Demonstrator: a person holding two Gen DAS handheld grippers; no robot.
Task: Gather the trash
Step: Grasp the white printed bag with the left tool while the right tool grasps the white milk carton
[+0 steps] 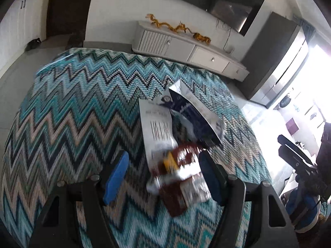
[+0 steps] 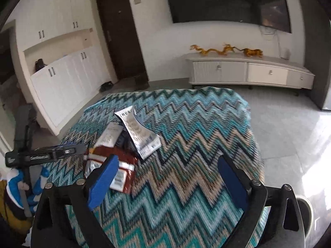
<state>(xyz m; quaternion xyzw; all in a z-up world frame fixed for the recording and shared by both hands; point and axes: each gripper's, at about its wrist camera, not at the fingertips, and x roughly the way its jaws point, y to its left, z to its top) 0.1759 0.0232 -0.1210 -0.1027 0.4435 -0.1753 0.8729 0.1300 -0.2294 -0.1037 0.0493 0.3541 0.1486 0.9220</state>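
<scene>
I see the trash piled near the middle of the zigzag-cloth tabletop (image 1: 72, 107): a red wrapper (image 1: 182, 177), w/ a white packet (image 1: 157, 128) and a dark-blue pouch (image 1: 194, 115) just behind it. My left tool (image 1: 163, 167) hangs open over the red wrapper, pads not pressing it. My right tool (image 2: 167, 171) is open too, nothing between its fingers, red wrapper (image 2: 115, 163) beside its left finger.

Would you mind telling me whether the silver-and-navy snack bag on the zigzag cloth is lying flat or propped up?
Propped up: the silver-and-navy snack bag leans tent-like over the other wrappers, one end raised off the zigzag cloth.
</scene>
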